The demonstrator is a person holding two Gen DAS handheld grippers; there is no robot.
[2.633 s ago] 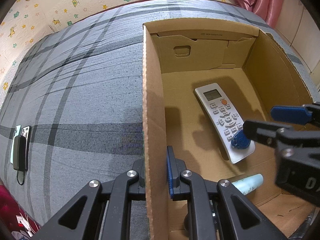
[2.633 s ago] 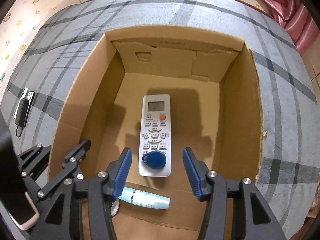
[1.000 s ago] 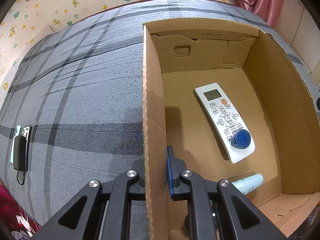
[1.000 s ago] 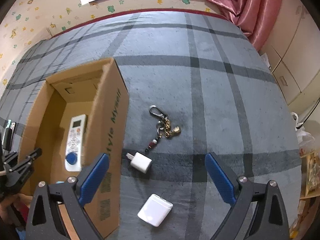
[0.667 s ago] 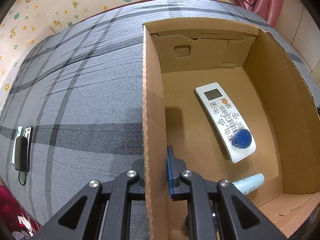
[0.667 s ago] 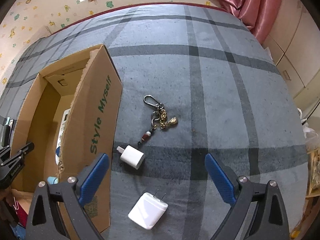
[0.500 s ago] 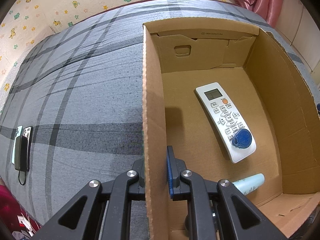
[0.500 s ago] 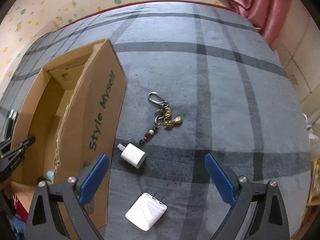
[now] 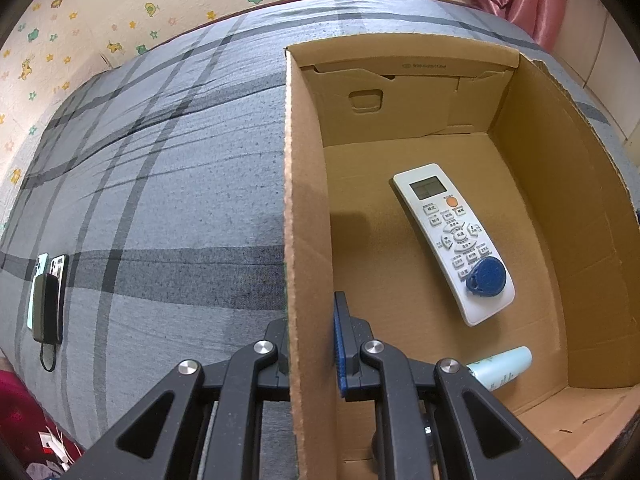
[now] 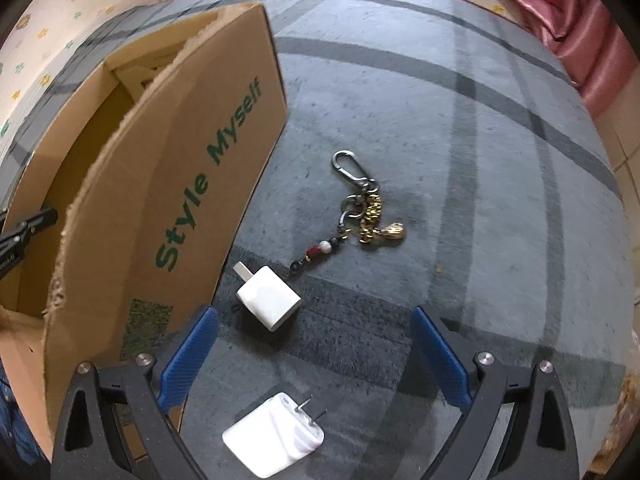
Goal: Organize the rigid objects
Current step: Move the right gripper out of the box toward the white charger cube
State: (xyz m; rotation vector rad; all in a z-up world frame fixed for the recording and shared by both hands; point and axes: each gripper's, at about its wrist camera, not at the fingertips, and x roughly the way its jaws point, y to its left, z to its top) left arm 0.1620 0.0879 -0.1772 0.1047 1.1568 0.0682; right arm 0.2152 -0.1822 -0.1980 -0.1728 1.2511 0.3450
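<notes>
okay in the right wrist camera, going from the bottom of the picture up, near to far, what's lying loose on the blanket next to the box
Near to far: the white charger with two bare prongs → the smaller white plug cube → the keychain, from its bead strand to its silver carabiner.

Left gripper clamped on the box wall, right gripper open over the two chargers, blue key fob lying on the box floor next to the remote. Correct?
One thing is off: the blue key fob lies on top of the remote, at its lower end, not on the box floor; the left wrist view shows it. The rest holds: left gripper is clamped on the box wall, and right gripper is open over the two chargers.
</notes>
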